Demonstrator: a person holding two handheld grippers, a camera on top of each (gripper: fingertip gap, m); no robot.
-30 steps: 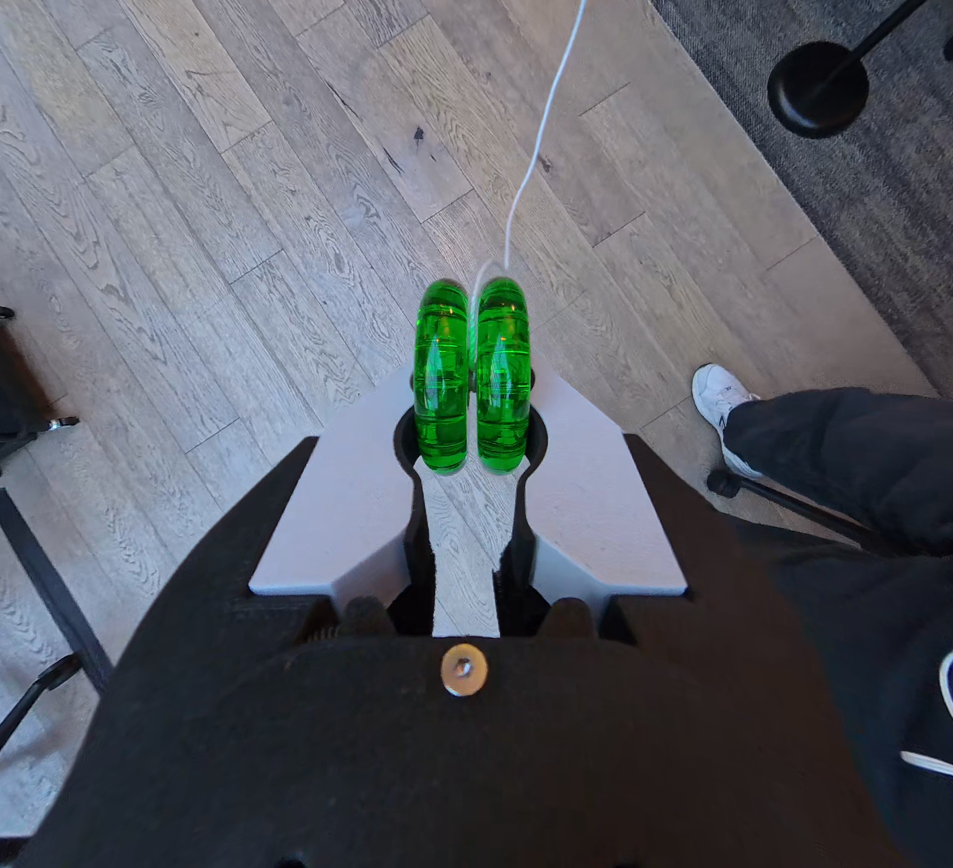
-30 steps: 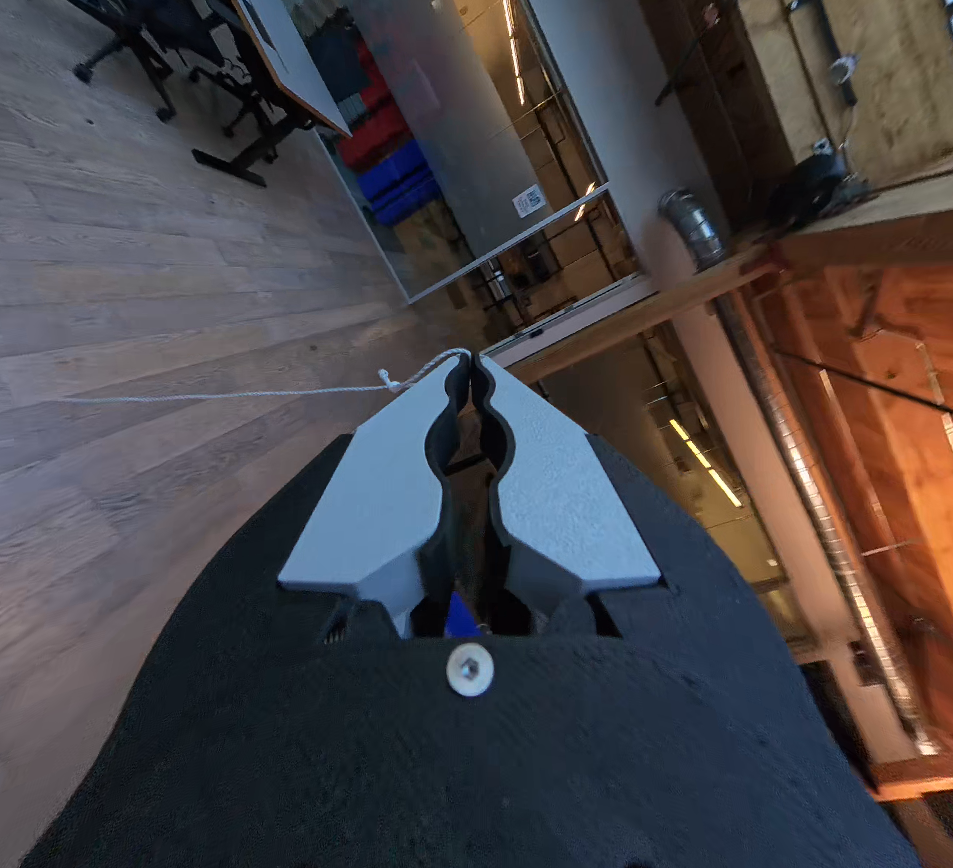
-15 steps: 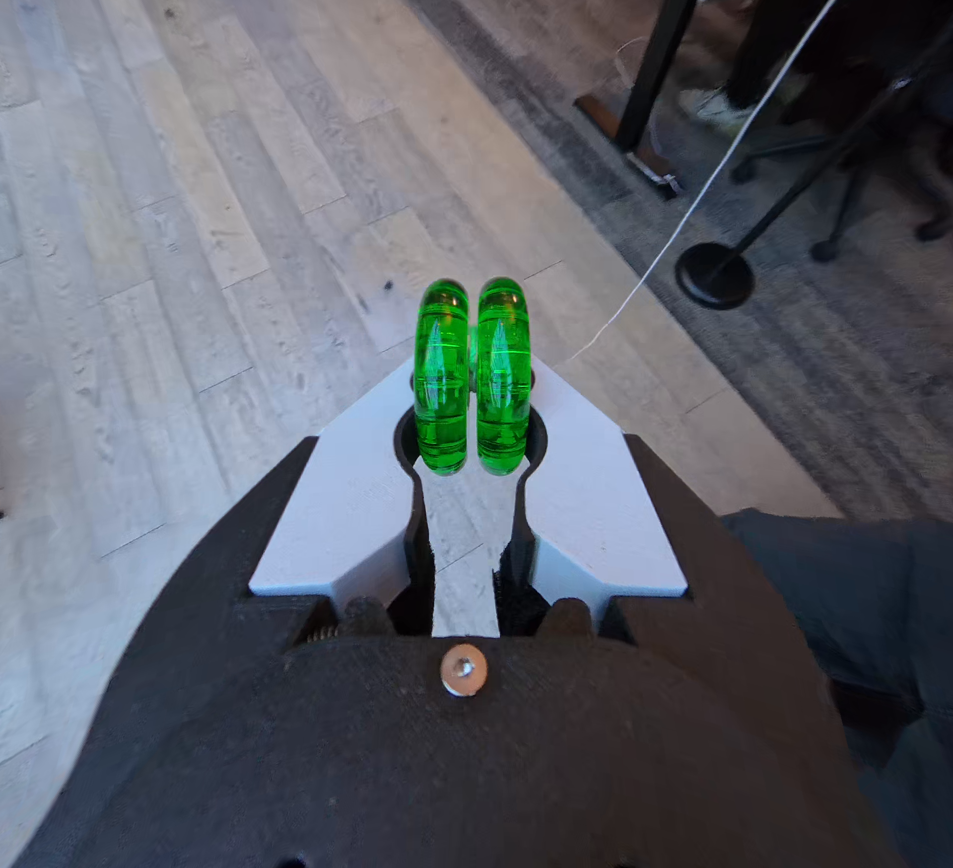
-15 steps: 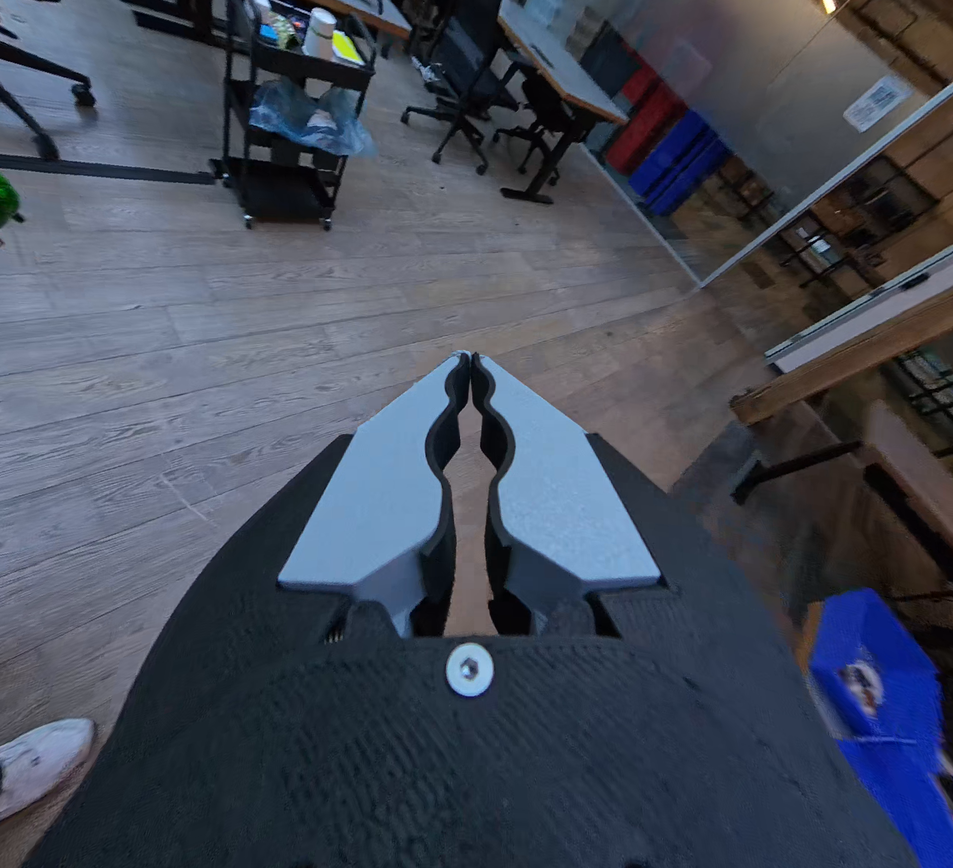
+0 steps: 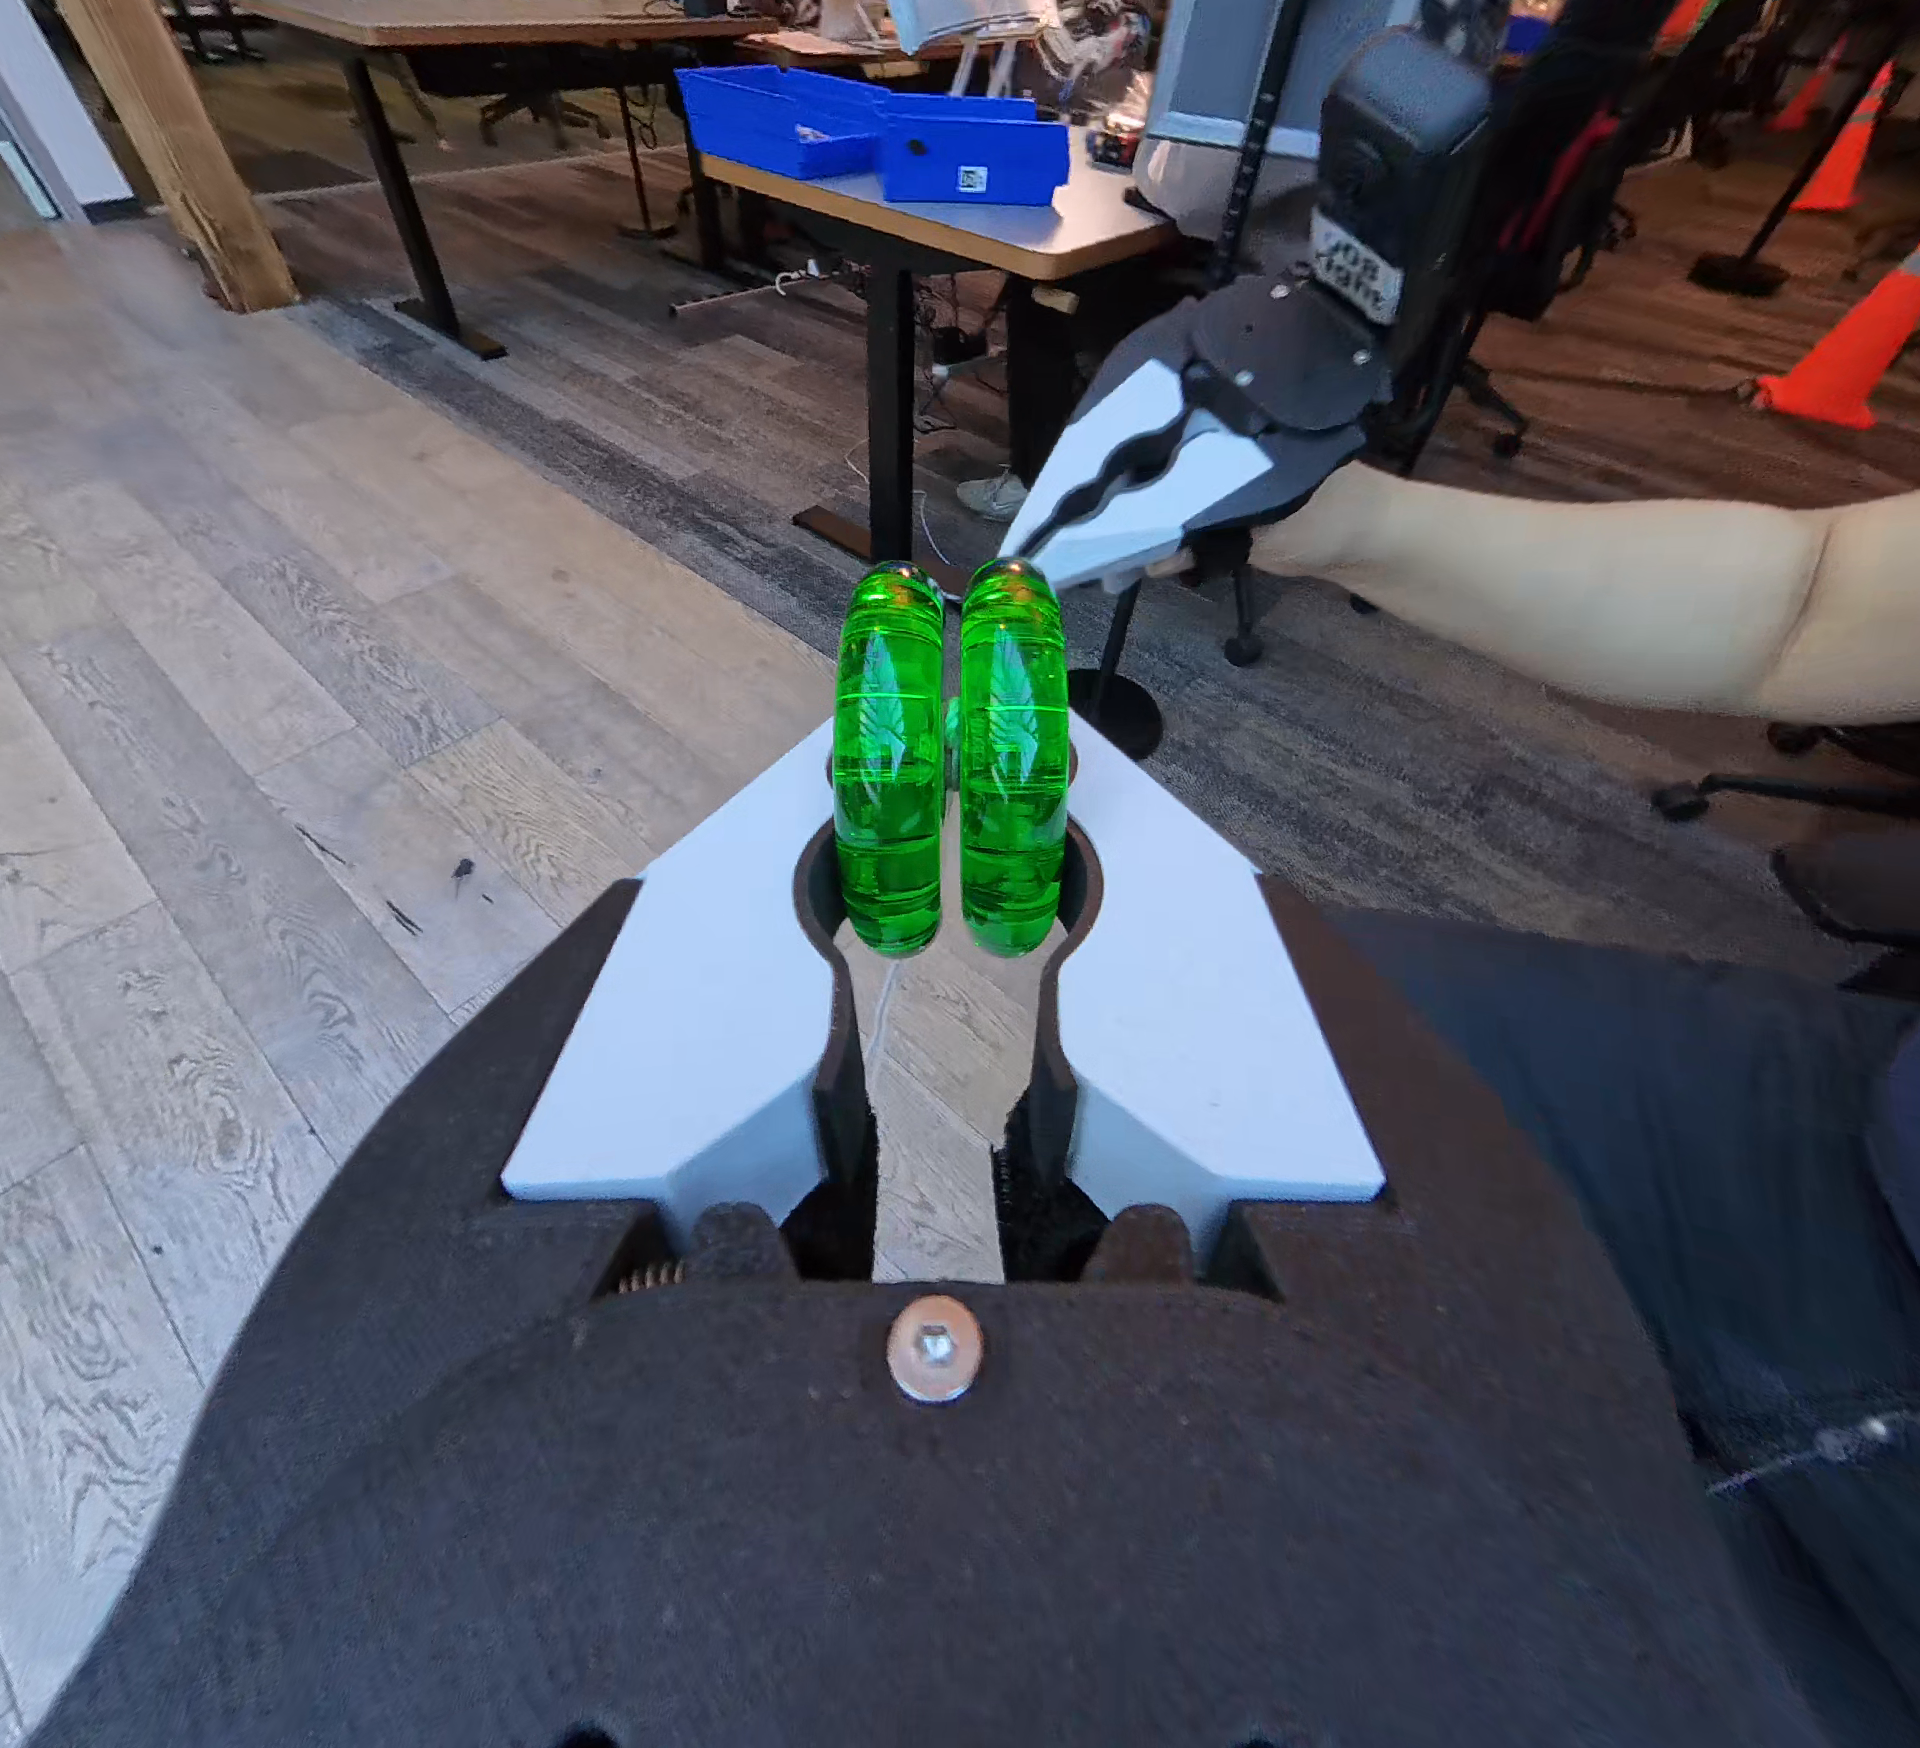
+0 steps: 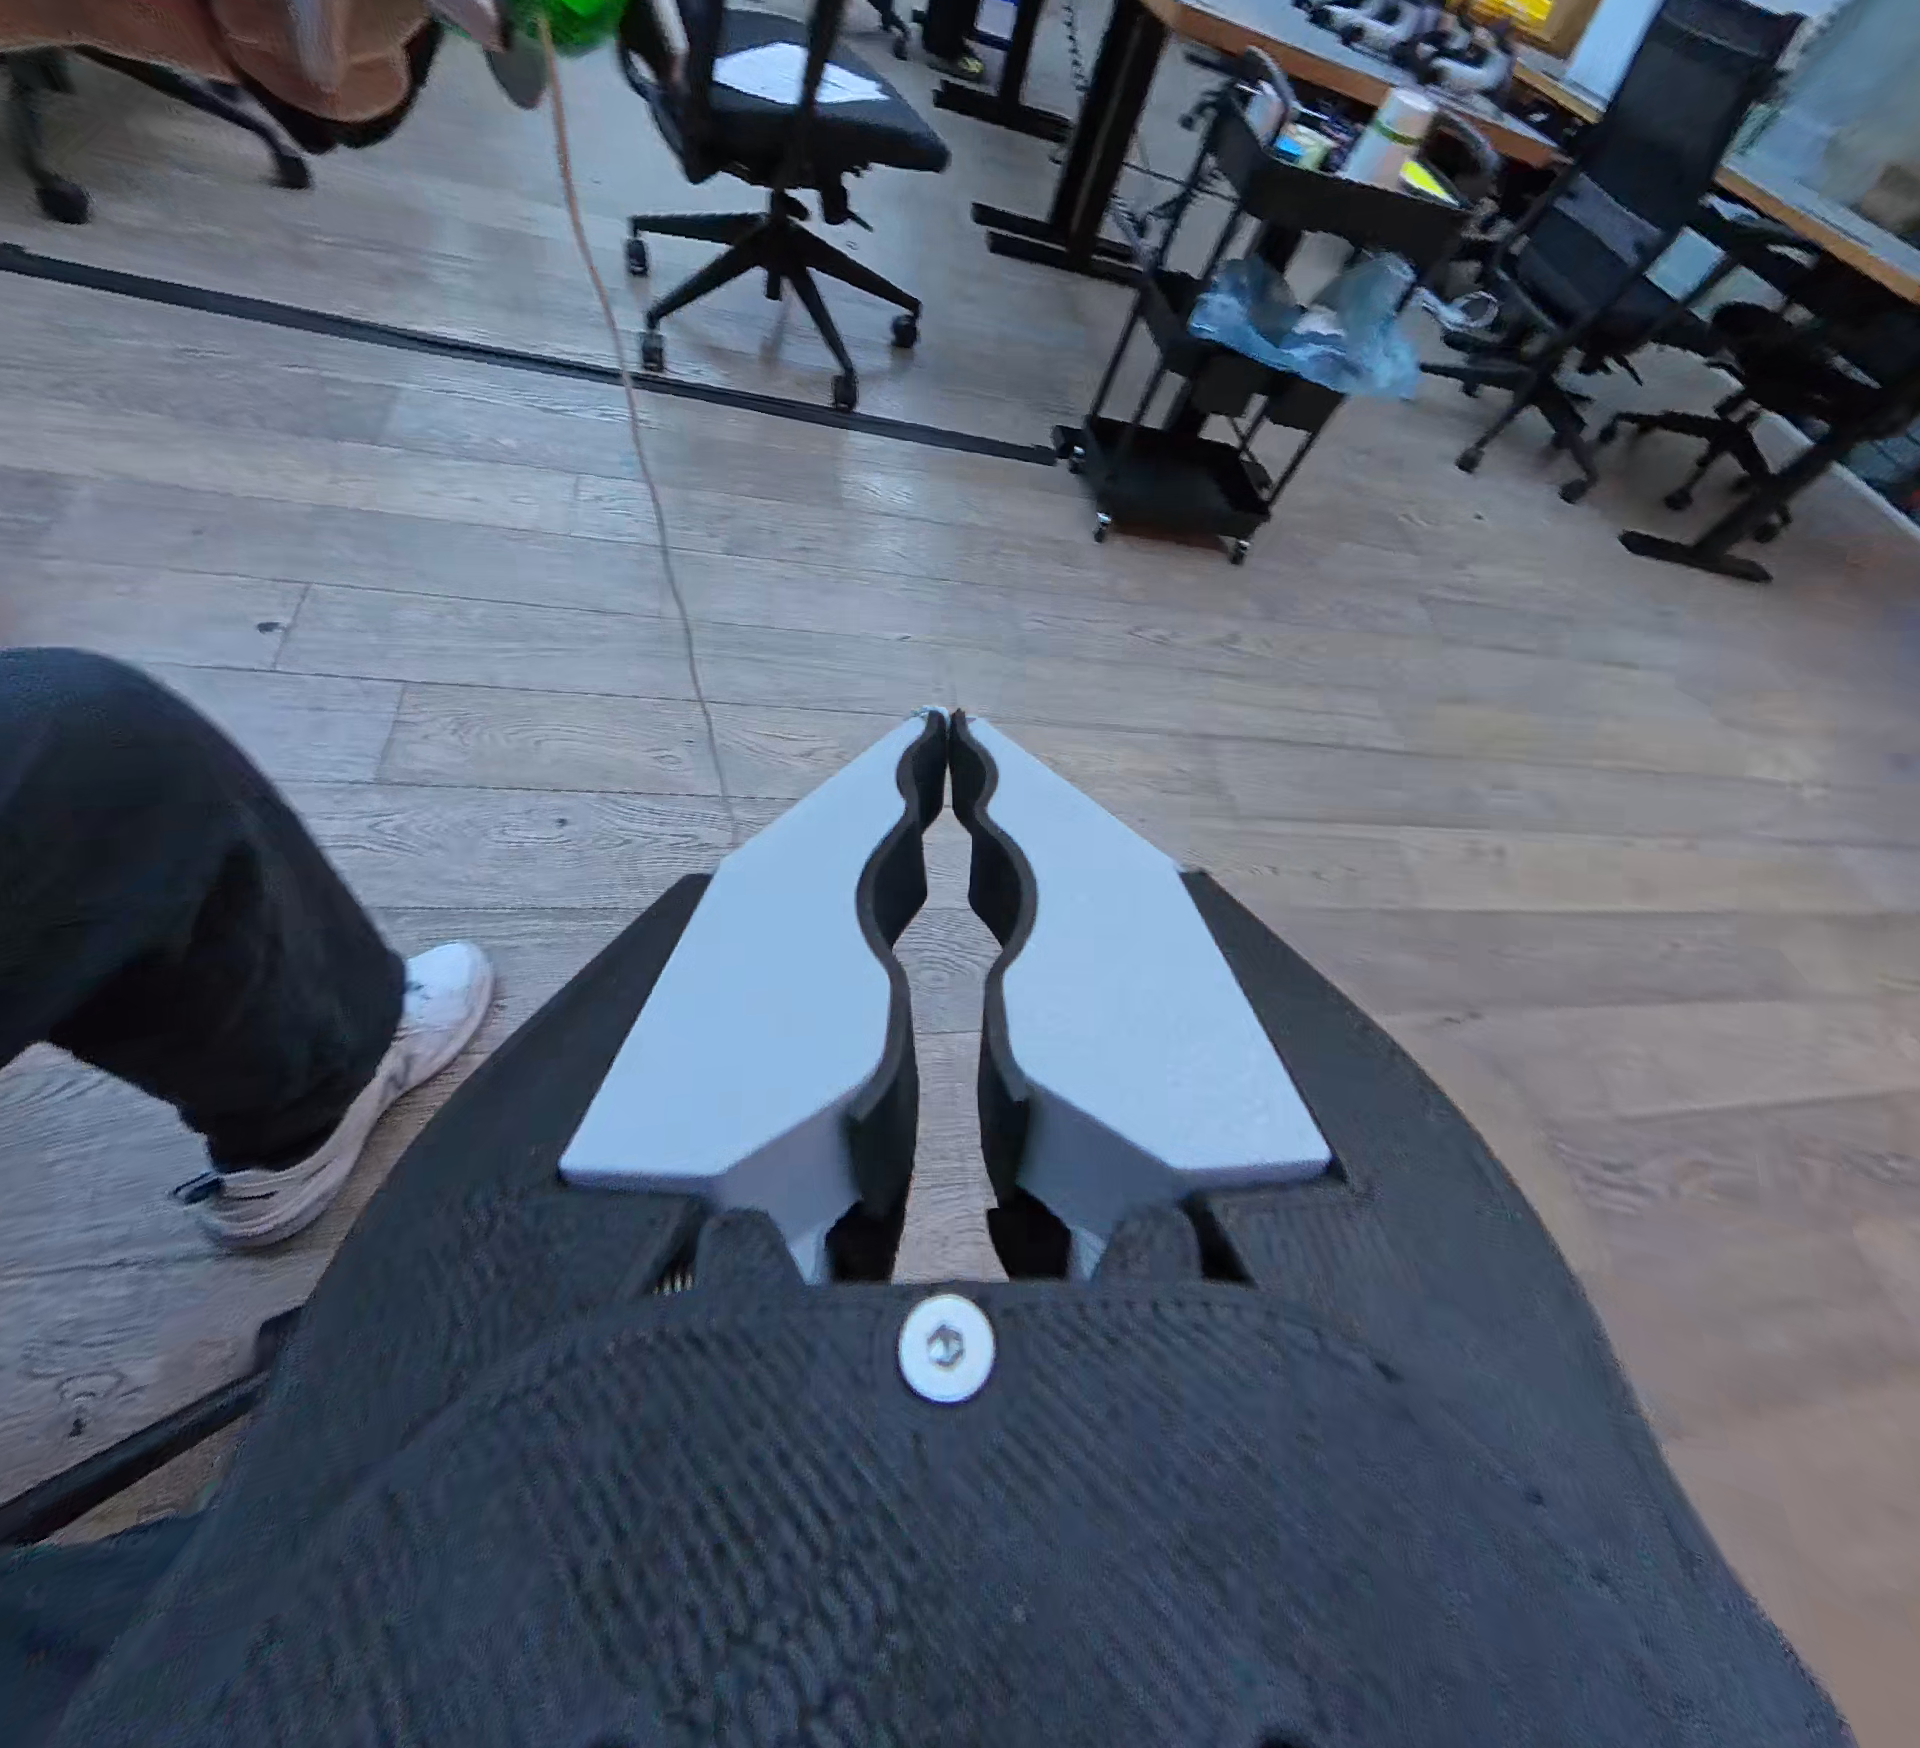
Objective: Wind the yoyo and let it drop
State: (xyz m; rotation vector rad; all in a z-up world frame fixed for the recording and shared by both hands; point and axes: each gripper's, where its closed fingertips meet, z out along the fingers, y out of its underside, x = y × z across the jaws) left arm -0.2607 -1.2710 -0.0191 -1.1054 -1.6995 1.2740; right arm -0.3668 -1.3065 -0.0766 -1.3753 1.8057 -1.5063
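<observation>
In the left wrist view, our left tongs [image 5: 951, 742] hold the green yoyo [image 5: 951, 763] on edge, its two halves seated in the round notch between the grey fingers. At two o'clock beyond it, our right tongs [image 5: 1023, 545] point toward the yoyo's top, tips pressed together. In the right wrist view those tips pinch the end of the string [image 6: 644, 451], which climbs toward eleven o'clock to the yoyo. At twelve o'clock, farther off, stands a bench [image 5: 1081, 228] carrying blue bins [image 5: 873, 129].
</observation>
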